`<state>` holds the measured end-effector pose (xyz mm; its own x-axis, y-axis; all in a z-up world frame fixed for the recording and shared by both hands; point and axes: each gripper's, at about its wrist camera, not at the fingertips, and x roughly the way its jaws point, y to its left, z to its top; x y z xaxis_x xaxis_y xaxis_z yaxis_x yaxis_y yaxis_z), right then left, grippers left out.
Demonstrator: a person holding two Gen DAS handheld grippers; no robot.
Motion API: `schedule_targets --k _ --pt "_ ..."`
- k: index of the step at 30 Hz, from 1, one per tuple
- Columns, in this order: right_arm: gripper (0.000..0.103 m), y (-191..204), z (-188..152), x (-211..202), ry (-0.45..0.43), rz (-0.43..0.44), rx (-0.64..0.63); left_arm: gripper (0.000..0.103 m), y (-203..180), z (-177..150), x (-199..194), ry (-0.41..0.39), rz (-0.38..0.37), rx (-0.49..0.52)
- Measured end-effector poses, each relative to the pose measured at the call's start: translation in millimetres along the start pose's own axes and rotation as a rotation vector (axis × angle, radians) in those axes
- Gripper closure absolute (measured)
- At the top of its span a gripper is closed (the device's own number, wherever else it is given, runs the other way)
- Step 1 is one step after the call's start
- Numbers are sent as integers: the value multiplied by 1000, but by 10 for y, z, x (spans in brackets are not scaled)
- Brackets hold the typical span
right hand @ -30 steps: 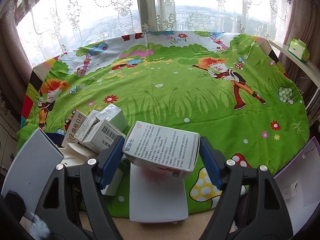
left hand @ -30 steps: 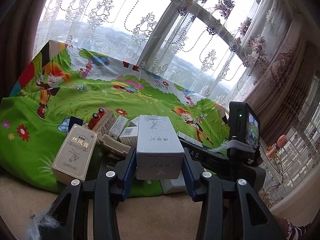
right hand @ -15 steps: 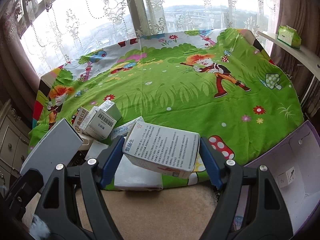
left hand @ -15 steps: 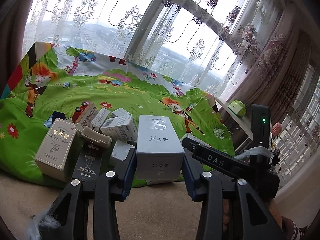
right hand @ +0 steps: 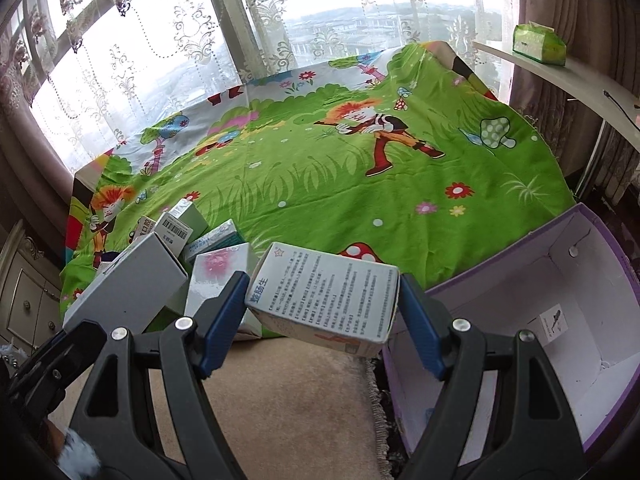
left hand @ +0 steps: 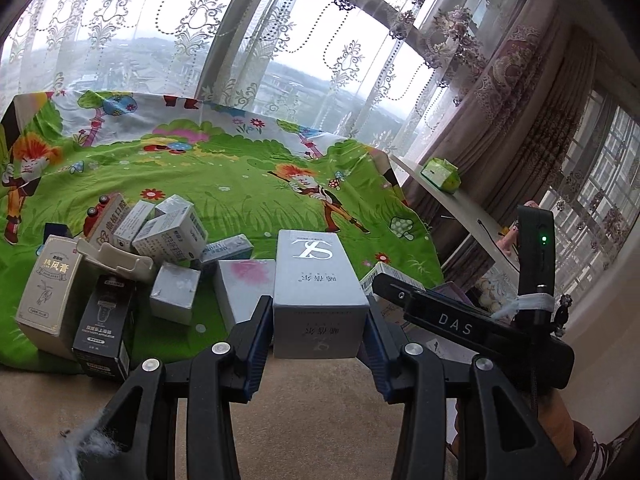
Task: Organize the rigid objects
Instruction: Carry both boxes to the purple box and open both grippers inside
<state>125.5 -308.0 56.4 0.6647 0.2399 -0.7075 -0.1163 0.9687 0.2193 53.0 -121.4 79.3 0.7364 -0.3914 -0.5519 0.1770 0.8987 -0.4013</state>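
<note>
Silver box pinched in left gripper, held level above carpet edge. White text-printed box clamped tilted in right gripper, near purple bin, probably left of its rim. Remaining boxes piled on green cloth.

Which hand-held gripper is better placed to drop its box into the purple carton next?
Right. The right hand-held gripper holds its white printed box beside the open purple carton.

lace-curtained windows, daylight, beige carpet, cartoon sheet
</note>
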Motion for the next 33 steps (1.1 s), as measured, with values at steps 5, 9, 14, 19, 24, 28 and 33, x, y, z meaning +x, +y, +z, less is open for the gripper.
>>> schedule_targets --k 5,9,14,19,24,28,33 --pt "25 -229 -52 -94 -5 -13 28 59 -137 9 121 28 -38 46" --pt "25 -442 -106 -147 -2 -27 61 59 -275 -12 222 57 -61 84" --pt "25 -706 -159 -220 -5 -52 101 59 -445 -23 344 90 -103 115" --pt "25 -971 -188 -274 -10 -85 139 59 -631 -82 502 144 -152 143" --pt "25 -1196 -215 -311 -15 -120 176 59 -774 -142 639 194 -180 170" --pt "25 -1322 -210 -311 -17 -138 201 59 -866 -175 725 221 -191 190" --pt "25 -1397 -216 -322 -21 -145 213 59 -971 -200 796 242 -201 213"
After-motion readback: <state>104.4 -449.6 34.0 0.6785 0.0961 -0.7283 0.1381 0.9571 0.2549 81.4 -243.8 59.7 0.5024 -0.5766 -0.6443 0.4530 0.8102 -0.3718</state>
